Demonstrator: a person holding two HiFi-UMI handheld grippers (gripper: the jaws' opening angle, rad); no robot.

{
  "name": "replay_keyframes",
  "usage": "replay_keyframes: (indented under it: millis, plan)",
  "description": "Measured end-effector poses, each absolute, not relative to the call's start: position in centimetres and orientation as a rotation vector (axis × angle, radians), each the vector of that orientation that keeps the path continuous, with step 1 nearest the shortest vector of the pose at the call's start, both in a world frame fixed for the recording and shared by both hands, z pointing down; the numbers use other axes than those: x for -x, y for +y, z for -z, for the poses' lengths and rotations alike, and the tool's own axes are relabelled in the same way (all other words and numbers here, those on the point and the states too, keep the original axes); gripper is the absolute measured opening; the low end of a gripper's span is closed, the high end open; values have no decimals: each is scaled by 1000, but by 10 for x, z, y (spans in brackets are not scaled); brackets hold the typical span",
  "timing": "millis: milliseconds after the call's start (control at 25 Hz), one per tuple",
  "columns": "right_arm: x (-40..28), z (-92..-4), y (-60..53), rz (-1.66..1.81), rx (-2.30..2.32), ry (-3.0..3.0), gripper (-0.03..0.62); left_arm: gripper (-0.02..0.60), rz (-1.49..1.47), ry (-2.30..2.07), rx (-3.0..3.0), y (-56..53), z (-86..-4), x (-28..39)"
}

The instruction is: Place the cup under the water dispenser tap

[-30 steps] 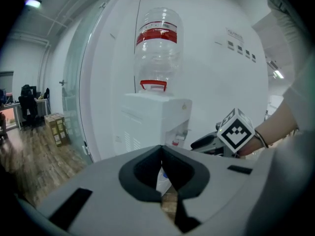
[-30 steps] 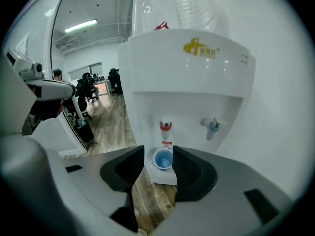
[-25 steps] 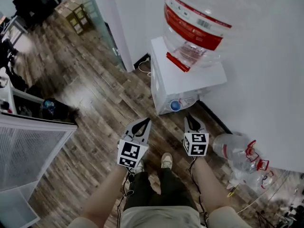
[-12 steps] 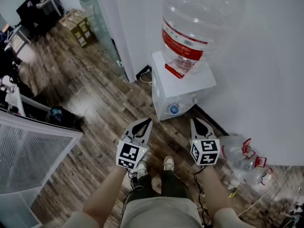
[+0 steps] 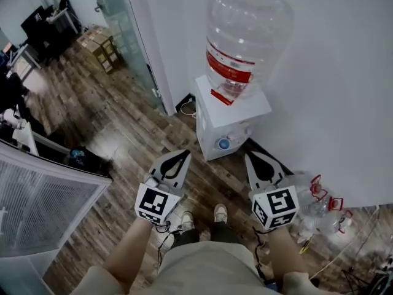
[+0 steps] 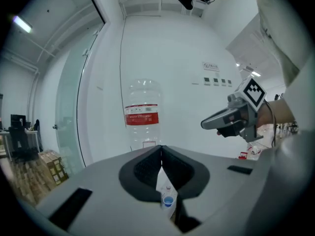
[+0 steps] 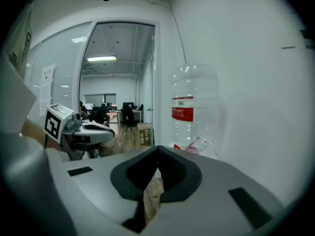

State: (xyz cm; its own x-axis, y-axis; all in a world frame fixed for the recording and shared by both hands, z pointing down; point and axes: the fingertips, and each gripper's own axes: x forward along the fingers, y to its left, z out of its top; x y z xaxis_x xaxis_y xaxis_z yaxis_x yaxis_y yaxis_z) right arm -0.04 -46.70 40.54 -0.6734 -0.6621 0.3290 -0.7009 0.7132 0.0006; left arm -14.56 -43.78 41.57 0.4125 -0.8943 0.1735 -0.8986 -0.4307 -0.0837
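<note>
The white water dispenser (image 5: 228, 117) stands against the wall with a big clear bottle (image 5: 243, 39) on top. A small blue cup (image 5: 223, 144) sits at its front, under the taps. My left gripper (image 5: 185, 153) and right gripper (image 5: 250, 156) hover side by side in front of the dispenser, both pointing at it and well apart from the cup. Both are shut with nothing held. In the left gripper view the blue cup (image 6: 168, 200) shows through the gap below the closed tips (image 6: 161, 148). The right gripper view shows the bottle (image 7: 191, 109) ahead.
Empty clear bottles (image 5: 319, 206) lie on the wooden floor at the right, by the wall. A glass door (image 5: 123, 32) and cardboard boxes (image 5: 98, 45) are at the back left. A white mesh rack (image 5: 43, 195) stands at the left. The person's shoes (image 5: 218, 212) are below.
Both grippers have risen toward the head camera and look larger, the right one more. The dispenser with the cup now sits farther below them.
</note>
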Motion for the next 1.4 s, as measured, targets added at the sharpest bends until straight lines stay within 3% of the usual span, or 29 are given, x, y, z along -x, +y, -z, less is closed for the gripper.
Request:
replay_keyframes:
  millis: [480,1400]
  plan:
    - [14,-316,-405,-24,-985,-2762,6,6,-173,-1781,-2664,-401,-333,159]
    - [-10,-319,-407,-116,-1063,-2732,6,6,-210,-1813,-2639,-389,-324,153]
